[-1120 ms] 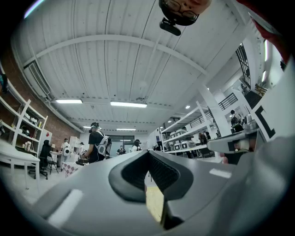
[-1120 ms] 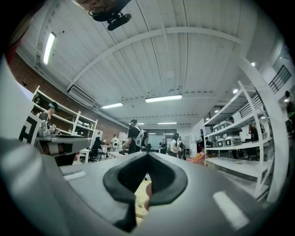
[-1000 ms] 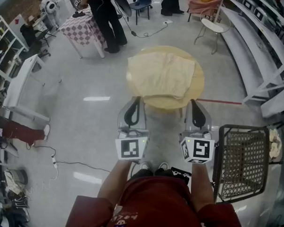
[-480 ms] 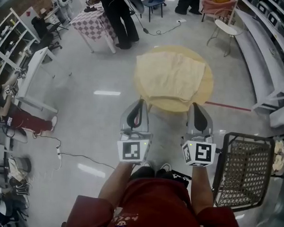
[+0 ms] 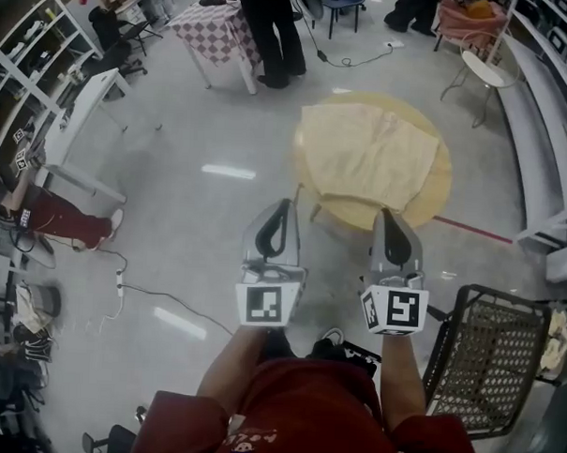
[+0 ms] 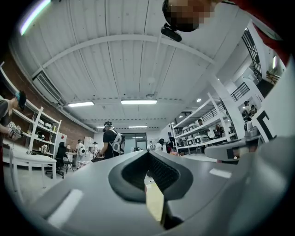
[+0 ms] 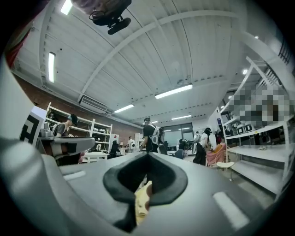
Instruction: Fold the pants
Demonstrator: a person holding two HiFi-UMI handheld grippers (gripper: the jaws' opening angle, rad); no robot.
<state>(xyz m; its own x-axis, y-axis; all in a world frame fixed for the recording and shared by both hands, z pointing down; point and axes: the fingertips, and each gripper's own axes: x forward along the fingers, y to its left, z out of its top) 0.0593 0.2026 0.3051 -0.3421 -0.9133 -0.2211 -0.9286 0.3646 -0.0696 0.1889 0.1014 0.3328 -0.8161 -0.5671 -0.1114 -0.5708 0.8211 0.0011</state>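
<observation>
I lose bench (image 5: pixel 442 186) near rim behind right claw (image 5: pixel 390 219); upper body of person (image 5: pixel 273 33) beyond bench cut off by top edge.

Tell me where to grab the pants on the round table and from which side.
Probably the near edge of the pants, one corner for each tongs, coming from the person's side. The cloth lies flat on the round table, and that edge runs close to the rim nearest the left tongs and right tongs. Both are shut and empty, so open them first.
</observation>
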